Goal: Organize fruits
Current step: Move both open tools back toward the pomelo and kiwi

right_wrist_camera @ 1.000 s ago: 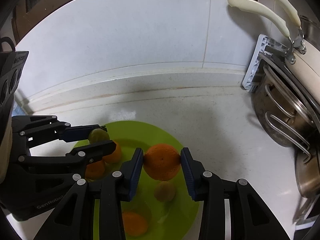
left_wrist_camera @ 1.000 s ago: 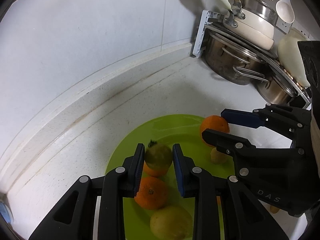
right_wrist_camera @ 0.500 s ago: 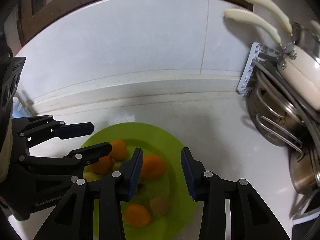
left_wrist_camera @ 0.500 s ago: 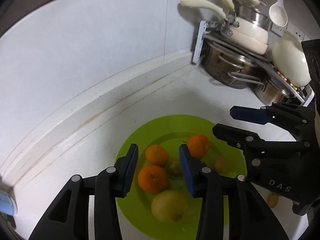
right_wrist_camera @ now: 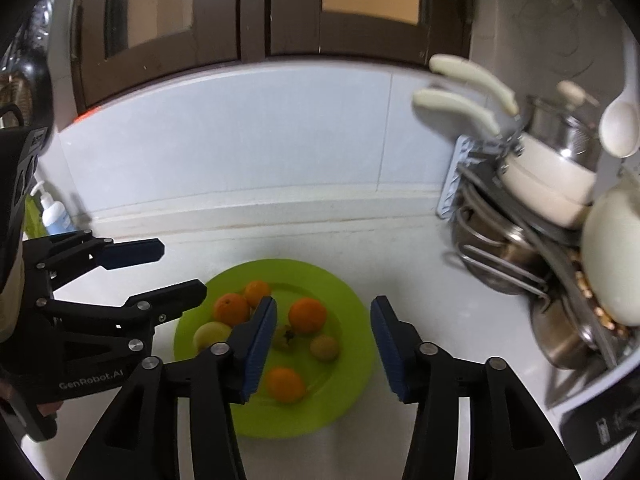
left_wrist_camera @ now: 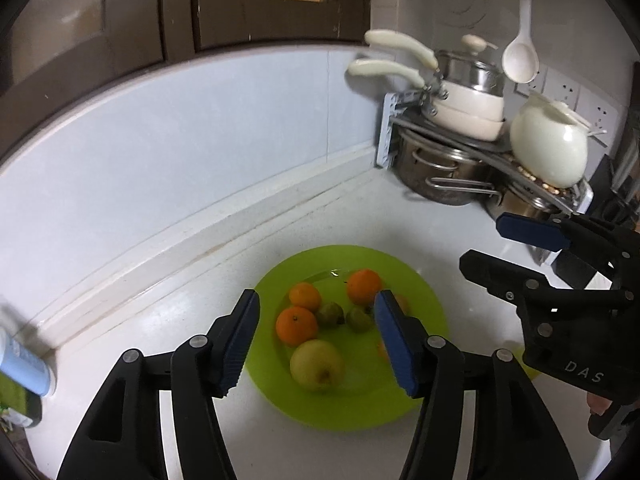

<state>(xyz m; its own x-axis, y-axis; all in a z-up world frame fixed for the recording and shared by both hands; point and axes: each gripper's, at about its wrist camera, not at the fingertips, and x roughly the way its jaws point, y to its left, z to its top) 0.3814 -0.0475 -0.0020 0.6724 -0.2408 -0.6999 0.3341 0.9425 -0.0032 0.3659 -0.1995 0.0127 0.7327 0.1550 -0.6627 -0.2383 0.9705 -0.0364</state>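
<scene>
Green plastic, the plate (left_wrist_camera: pixel 424 412) sits on the white worktop (left_wrist_camera: pixel 352 220) and now carries all the fruit you can see: a second ago your left gripper (left_wrist_camera: pixel 316 342) was clamped on a small greenish fruit and your right gripper (right_wrist_camera: pixel 323 350) on an orange, both just above the plate, and now both have let go and lifted back. Your left jaws stand wide apart with nothing between them; your right jaws are just as wide and just as empty. On the plate, the released orange (left_wrist_camera: pixel 363 286) lies toward the far rim, two more oranges (left_wrist_camera: pixel 297 323) sit left of centre, the greenish fruit (left_wrist_camera: pixel 330 314) rests beside a second like it in the middle, and a yellow apple (left_wrist_camera: pixel 317 365) lies nearest you. A fourth orange (right_wrist_camera: pixel 285 385) shows by the plate's near edge in the right view. To my eye the gathering looks done or nearly so, unless more fruit lies out of view
</scene>
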